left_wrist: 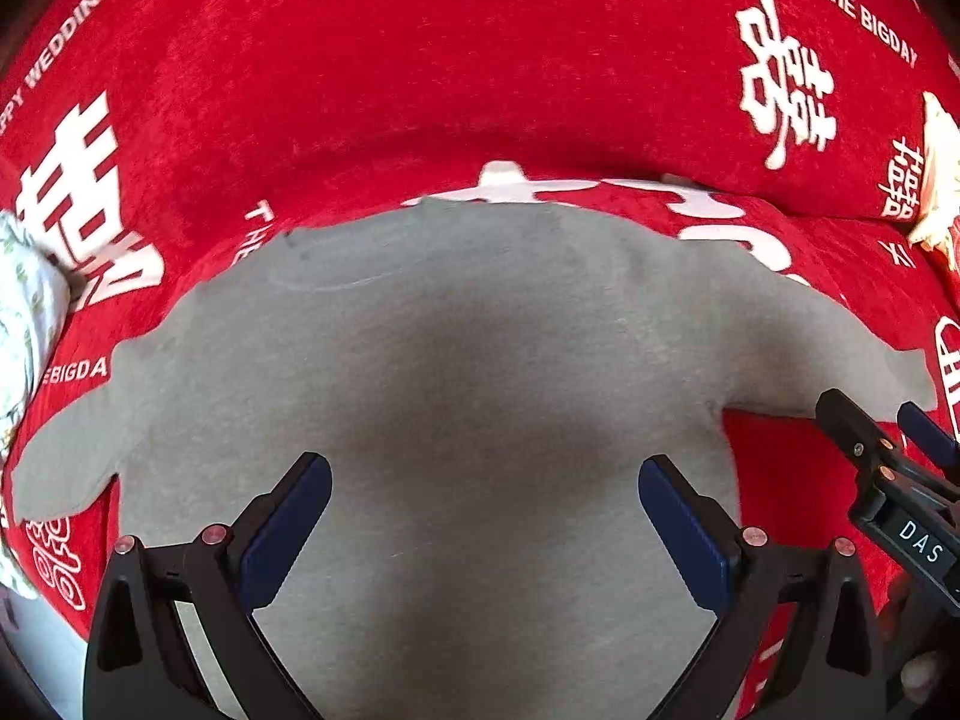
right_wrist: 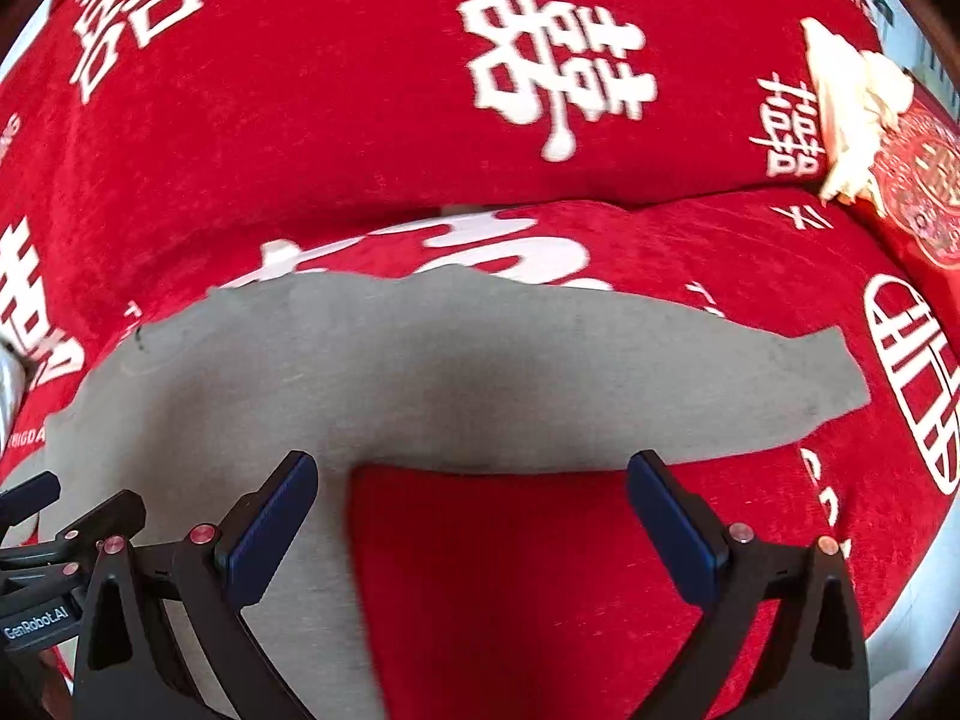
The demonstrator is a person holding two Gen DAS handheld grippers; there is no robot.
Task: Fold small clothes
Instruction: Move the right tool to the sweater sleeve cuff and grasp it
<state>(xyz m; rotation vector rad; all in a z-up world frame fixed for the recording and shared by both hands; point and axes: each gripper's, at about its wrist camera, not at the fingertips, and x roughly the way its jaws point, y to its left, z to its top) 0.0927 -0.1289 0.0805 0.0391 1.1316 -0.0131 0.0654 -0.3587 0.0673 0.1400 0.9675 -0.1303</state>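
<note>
Grey shirt (left_wrist: 456,372) flat on red sofa cover (left_wrist: 372,78), both hand-held grippers (left_wrist: 485,519) (right_wrist: 472,513) spread apart

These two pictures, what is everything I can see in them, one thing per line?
shirt: one, grey, spread flat on the sofa cover with both sleeves out to the sides.
sofa cover: one, red with white characters and words, under and behind the shirt.
patterned cloth: one, pale with a small print, at the left edge.
cream cloth: one, crumpled, at the far right on the sofa.
red cushion: one, with a round pattern, beside the cream cloth.
left gripper: one, black with blue pads, open above the shirt body.
right gripper: one, same colours, open near the right sleeve.
</note>
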